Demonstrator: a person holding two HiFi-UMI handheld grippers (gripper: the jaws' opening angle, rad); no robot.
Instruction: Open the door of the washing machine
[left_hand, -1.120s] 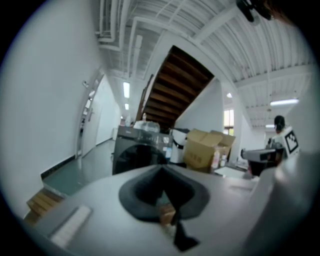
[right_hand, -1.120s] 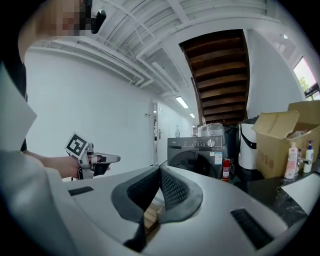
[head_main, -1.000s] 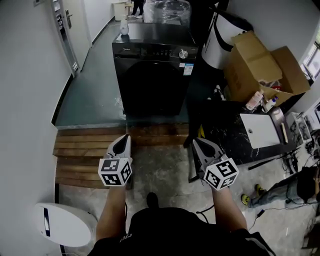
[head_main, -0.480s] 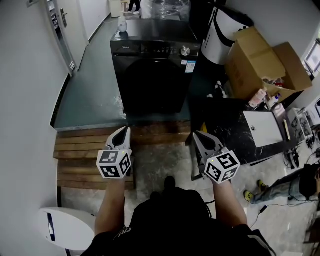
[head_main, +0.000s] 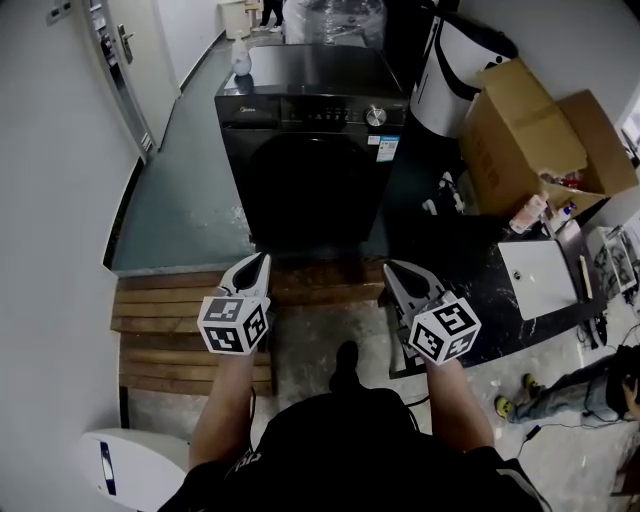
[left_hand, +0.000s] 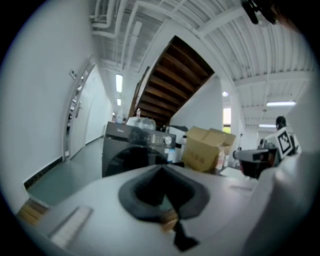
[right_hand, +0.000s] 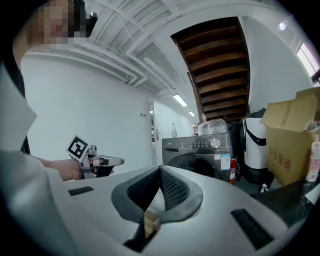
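Jaws: both pairs are together, pads meeting at the tips, with nothing between them. The left gripper (head_main: 259, 262) and right gripper (head_main: 391, 270) are held side by side, well apart from each other. Both point forward towards the washing machine (head_main: 305, 110) and touch nothing. Below them lie wooden boards (head_main: 160, 325) to the left and a dark stone slab (head_main: 470, 275) to the right. Beyond the boards is a grey-green floor (head_main: 185, 190). The washing machine stands on it, black, front facing the person, well apart from both grippers. Its round door (head_main: 312, 190) sits flush in the front, closed. A white bottle (head_main: 240, 58) stands on the machine's top at the far left corner. An open cardboard box (head_main: 525, 130) stands to the machine's right.
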